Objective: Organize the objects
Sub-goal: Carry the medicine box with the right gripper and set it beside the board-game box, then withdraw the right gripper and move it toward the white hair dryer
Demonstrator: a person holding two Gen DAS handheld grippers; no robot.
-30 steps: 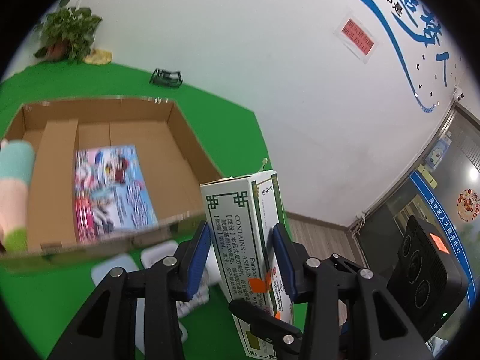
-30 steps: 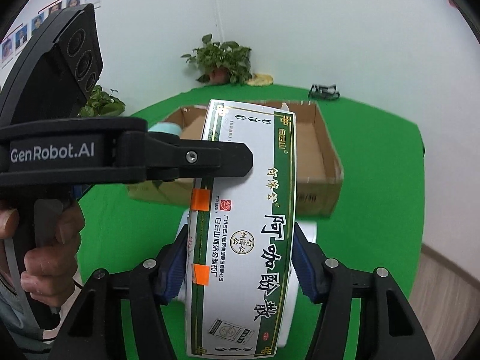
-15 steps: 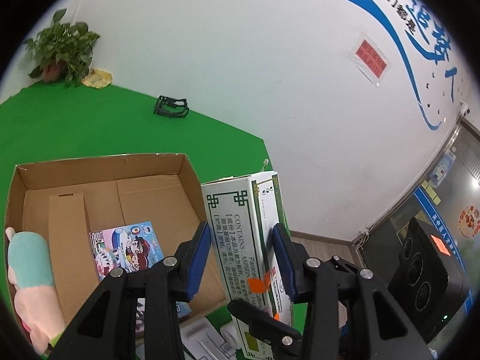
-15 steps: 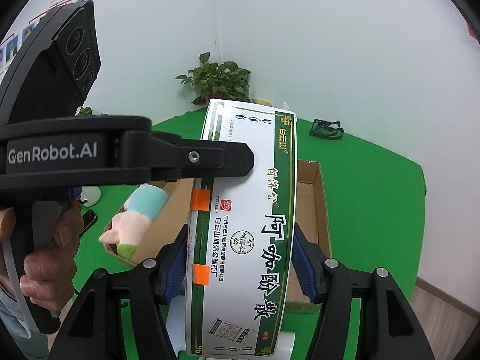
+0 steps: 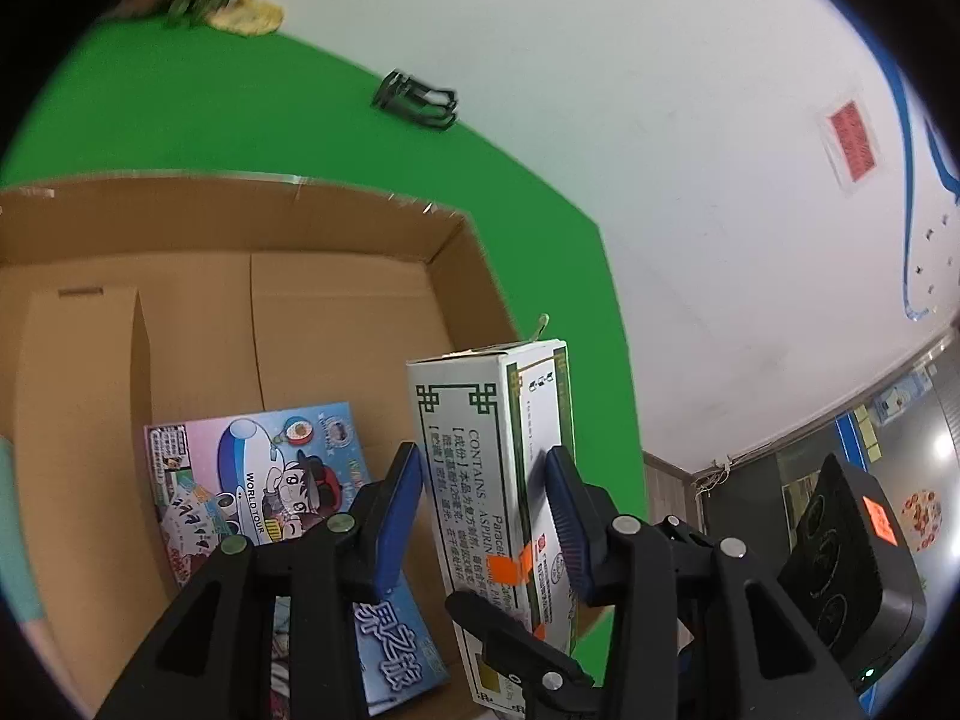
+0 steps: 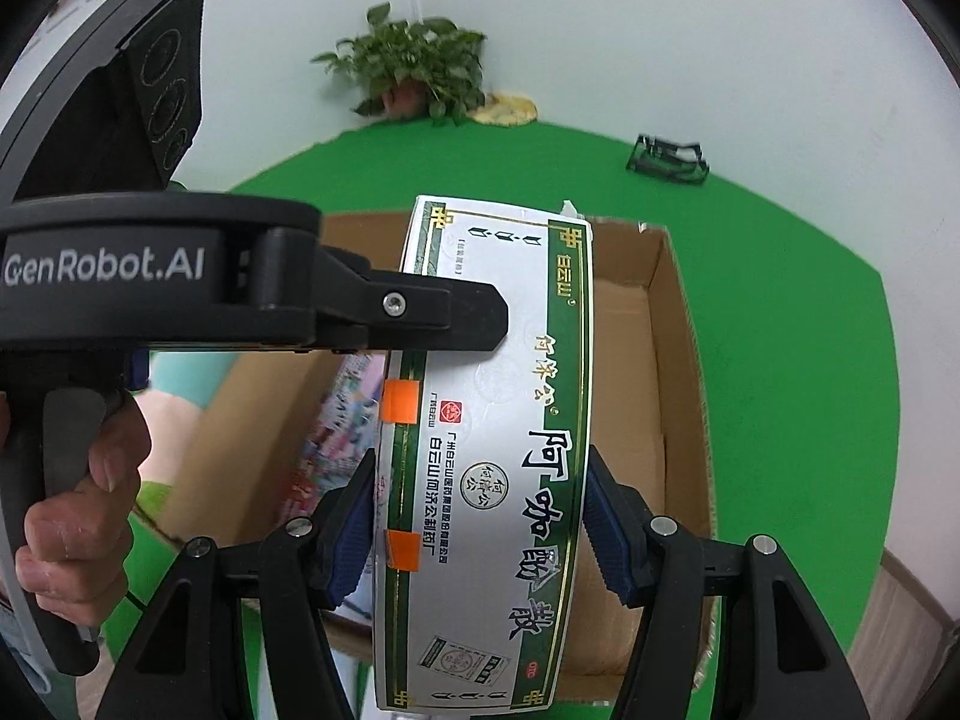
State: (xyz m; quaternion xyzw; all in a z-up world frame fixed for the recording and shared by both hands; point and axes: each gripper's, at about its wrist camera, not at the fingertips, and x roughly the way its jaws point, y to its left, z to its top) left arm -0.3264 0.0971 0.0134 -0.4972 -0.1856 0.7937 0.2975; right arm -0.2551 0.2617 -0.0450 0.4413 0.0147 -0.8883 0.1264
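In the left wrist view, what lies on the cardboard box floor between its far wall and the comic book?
Nothing: bare cardboard floor runs from the cardboard box far wall to the comic book, shown in the left wrist view.

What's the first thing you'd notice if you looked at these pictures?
A tall white and green medicine box fills the middle, clamped between both grippers, the right gripper low on it and the left gripper from the side. Right behind it sits an open cardboard box on the green table, with a colourful cartoon book lying inside.
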